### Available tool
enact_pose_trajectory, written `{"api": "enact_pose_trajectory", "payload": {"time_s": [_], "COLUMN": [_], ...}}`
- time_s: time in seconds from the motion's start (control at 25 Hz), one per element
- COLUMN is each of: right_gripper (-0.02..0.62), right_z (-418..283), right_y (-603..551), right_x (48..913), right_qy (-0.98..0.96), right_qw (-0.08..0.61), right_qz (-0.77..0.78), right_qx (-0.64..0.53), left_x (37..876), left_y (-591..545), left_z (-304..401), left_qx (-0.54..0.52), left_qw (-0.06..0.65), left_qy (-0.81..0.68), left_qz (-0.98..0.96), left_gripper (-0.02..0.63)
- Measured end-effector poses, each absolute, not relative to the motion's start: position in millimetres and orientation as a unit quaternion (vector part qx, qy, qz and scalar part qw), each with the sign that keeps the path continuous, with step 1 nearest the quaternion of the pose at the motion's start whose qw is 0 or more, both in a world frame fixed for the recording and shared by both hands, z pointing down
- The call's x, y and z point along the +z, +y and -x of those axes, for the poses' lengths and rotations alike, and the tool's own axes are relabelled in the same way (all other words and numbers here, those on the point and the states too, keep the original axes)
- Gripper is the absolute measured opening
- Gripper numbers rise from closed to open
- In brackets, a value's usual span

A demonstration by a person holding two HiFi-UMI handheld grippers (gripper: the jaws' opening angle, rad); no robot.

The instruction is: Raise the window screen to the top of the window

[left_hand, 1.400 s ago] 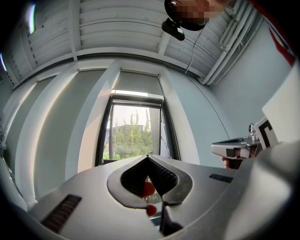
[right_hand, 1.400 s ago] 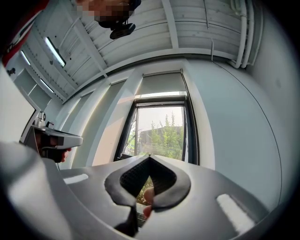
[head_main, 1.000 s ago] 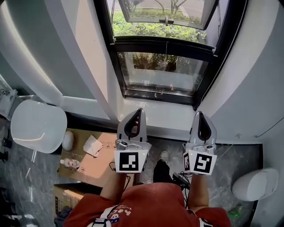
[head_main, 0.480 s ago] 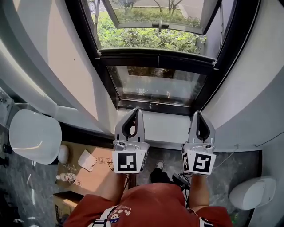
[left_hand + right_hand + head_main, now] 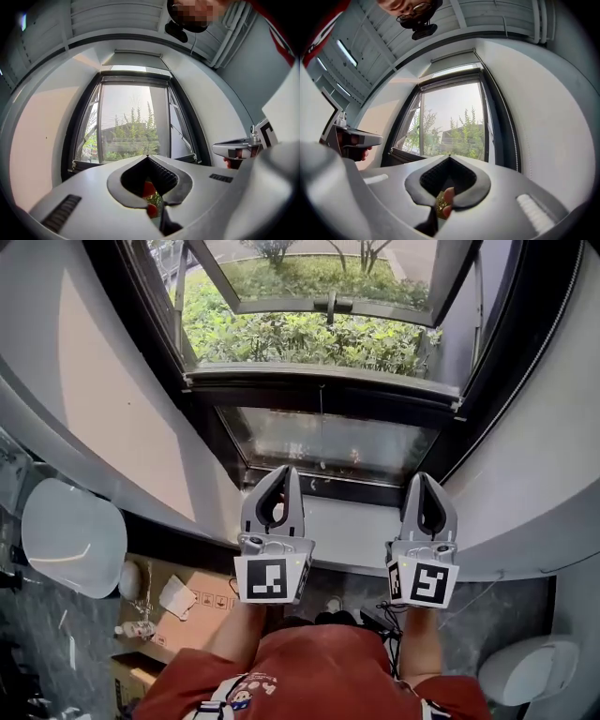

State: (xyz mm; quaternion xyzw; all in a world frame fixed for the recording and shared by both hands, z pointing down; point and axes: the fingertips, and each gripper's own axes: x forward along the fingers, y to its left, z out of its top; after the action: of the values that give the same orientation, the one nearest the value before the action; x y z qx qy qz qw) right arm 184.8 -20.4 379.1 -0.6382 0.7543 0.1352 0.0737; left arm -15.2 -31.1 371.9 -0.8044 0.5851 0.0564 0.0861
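The black-framed window (image 5: 323,399) fills the top of the head view. A black crossbar (image 5: 319,388) runs across it, with a thin cord (image 5: 322,432) hanging from its middle. Below the bar the pane (image 5: 366,442) looks hazy grey; above it an open sash and green shrubs show sharply. I cannot tell where the screen mesh lies. My left gripper (image 5: 285,471) (image 5: 148,157) and right gripper (image 5: 424,477) (image 5: 450,156) are side by side over the white sill (image 5: 347,519), pointing at the window. Both are shut with nothing in them and touch nothing.
Curved white walls flank the window recess. A beaded cord (image 5: 506,126) hangs along the window's right frame. On the floor are a white rounded seat (image 5: 70,535) at left, a cardboard box (image 5: 183,601) with clutter, and another white rounded object (image 5: 525,671) at right.
Both grippers have travelled forward toward the window, which now looms larger and closer in the head view. Their jaws have stayed shut.
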Motion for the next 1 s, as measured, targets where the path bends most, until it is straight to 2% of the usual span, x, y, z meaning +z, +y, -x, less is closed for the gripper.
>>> {"api": "enact_pose_trajectory", "payload": {"time_s": [1.0], "right_gripper": [0.009], "right_z": [-136], "right_y": [-163], "right_x": [370], "right_qy": [0.73], "right_qw": [0.051], "right_qz": [0.663], "right_qx": [0.157], "left_x": [374], "left_y": [-188], "left_z": [60], "left_qx": [0.061], "left_qw": [0.09], "left_qy": [0.555], "left_qz": [0.825], "left_gripper": [0.006]}}
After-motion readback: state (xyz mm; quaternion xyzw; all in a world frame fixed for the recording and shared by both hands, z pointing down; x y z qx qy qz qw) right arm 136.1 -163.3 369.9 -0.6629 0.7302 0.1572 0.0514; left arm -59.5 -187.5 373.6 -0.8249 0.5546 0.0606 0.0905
